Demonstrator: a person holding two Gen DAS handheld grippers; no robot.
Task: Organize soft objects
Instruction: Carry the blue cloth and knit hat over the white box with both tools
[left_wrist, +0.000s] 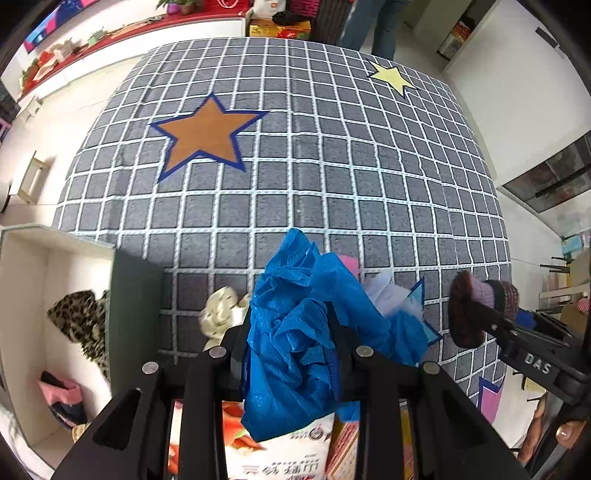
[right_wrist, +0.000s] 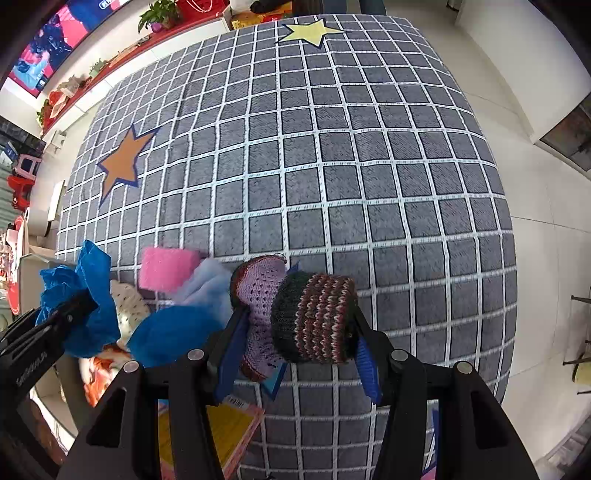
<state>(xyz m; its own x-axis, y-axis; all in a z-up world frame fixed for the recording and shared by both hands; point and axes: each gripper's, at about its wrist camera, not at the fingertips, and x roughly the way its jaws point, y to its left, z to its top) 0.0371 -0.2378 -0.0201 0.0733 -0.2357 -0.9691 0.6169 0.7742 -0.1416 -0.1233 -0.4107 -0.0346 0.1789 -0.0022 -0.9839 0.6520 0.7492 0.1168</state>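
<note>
My left gripper (left_wrist: 291, 336) is shut on a crumpled blue cloth (left_wrist: 303, 332) and holds it above the grey checked carpet (left_wrist: 295, 177); it also shows in the right wrist view (right_wrist: 79, 295). My right gripper (right_wrist: 295, 332) is shut on a dark striped knitted piece with a purple lining (right_wrist: 310, 314); it shows in the left wrist view (left_wrist: 476, 306). Below lie a pink pad (right_wrist: 166, 269), a pale blue cloth (right_wrist: 207, 284), a cream dotted cloth (right_wrist: 127, 302) and another blue cloth (right_wrist: 173, 332).
A white box (left_wrist: 37, 295) at the left holds a leopard-print cloth (left_wrist: 81, 325) and a pink item (left_wrist: 62, 393). Printed packages (left_wrist: 280, 454) and a yellow booklet (right_wrist: 229, 428) lie below the grippers. A person's legs (left_wrist: 373, 26) stand at the carpet's far edge.
</note>
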